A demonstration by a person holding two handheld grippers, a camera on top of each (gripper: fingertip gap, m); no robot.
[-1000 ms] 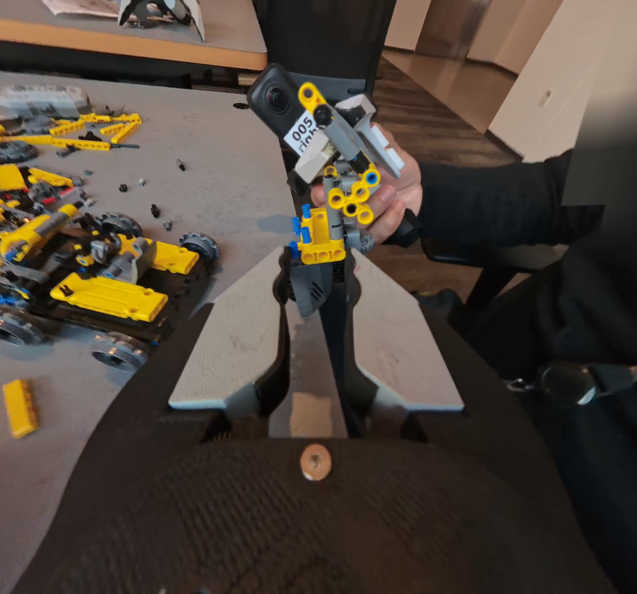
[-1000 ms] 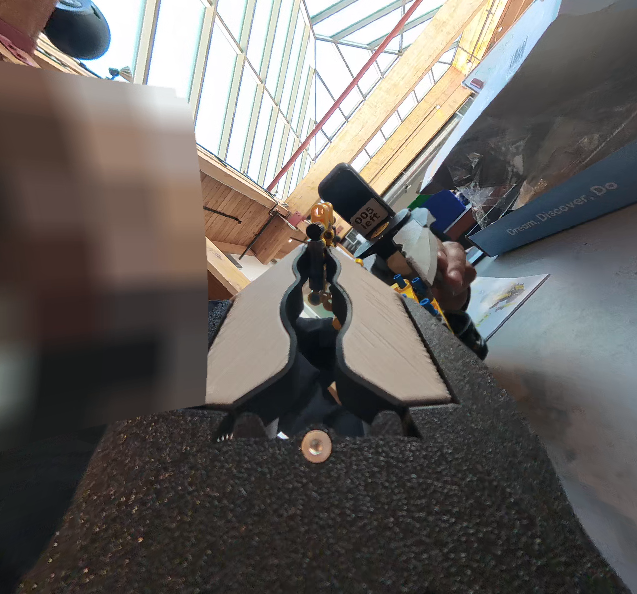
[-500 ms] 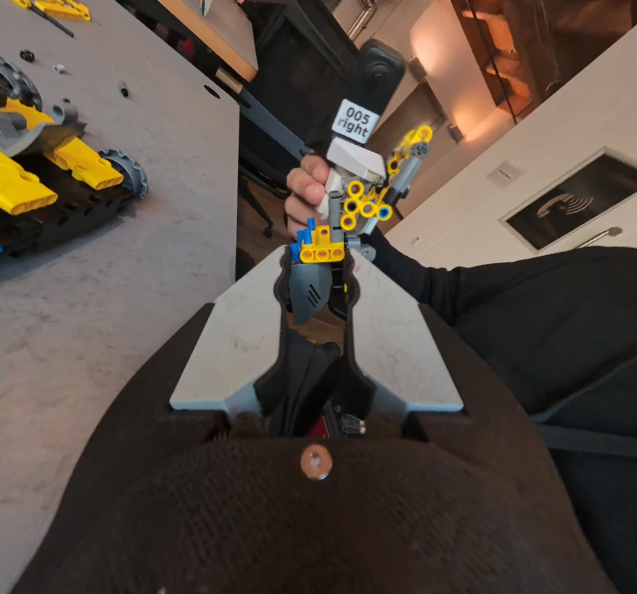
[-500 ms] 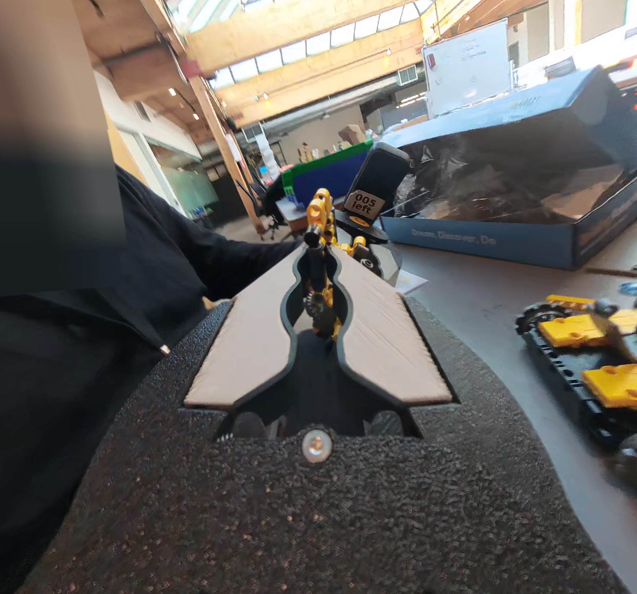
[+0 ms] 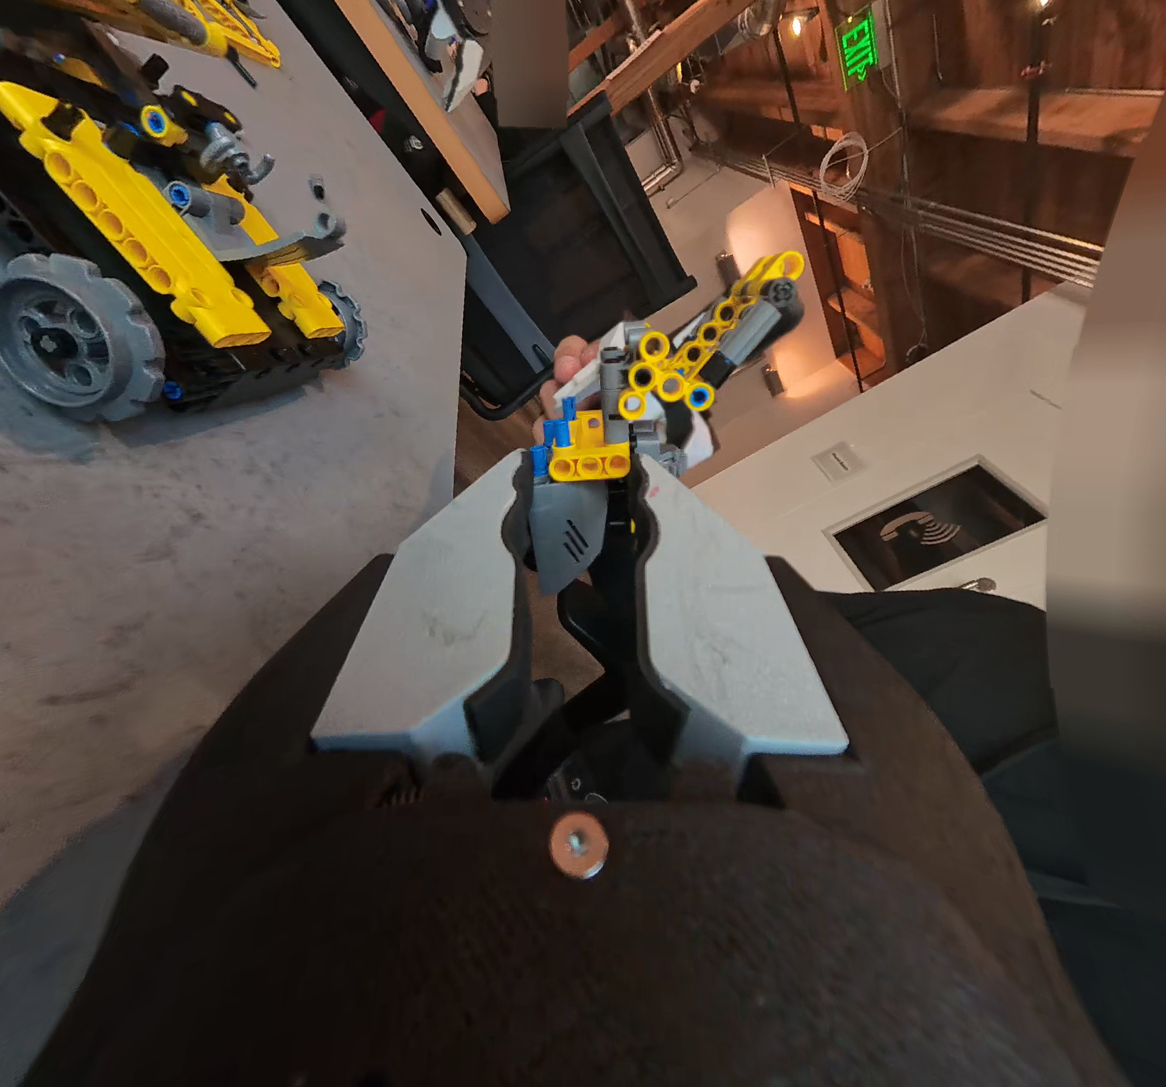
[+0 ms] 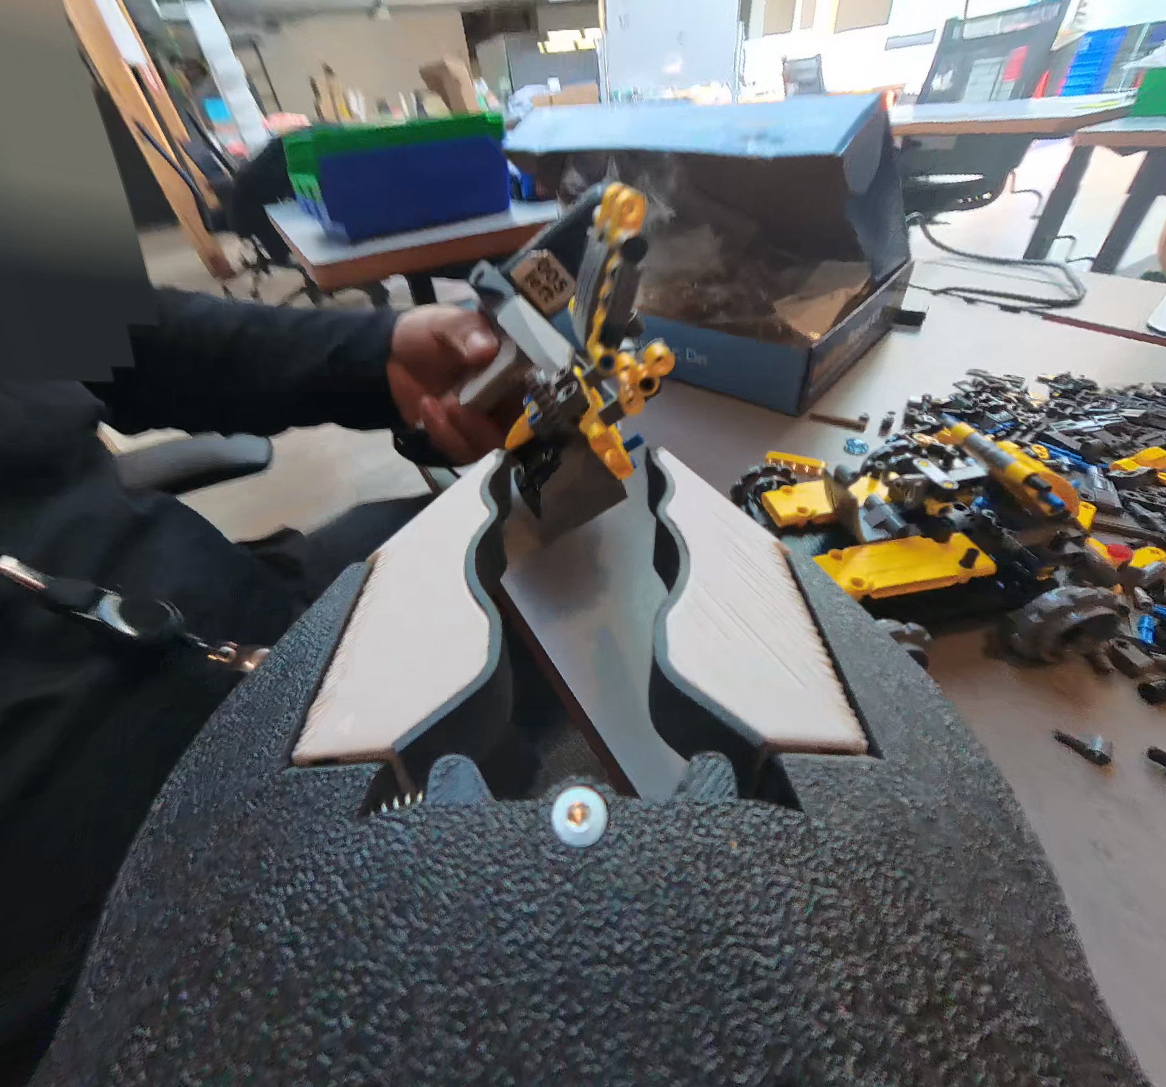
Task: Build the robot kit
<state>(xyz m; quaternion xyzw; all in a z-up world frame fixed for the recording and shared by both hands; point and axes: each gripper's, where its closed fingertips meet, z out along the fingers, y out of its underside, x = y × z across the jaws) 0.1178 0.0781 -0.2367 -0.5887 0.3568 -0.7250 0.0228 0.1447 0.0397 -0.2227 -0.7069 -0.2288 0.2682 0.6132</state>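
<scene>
Clamped the left gripper (image 5: 580, 470) on an assembly (image 5: 565, 542) by its grey panel, yellow beams and blue pins sticking out past the fingertips. Kept the assembly in the air, just off the desk (image 5: 252, 520) edge. Had the right gripper (image 6: 577, 463) spread apart, its tips on either side of the grey panel, apparently without pressing it. Gripped the left handle in a hand (image 6: 435, 375), black sleeve behind. Glimpsed the other hand (image 5: 571, 353) just behind the assembly in the left wrist view. Farther on, left a yellow and black model (image 6: 915, 527) with grey wheels near the desk edge, loose parts (image 6: 1041, 400) scattered beyond it. At the desk's far edge, left a blue box (image 6: 757, 356) lying open.
</scene>
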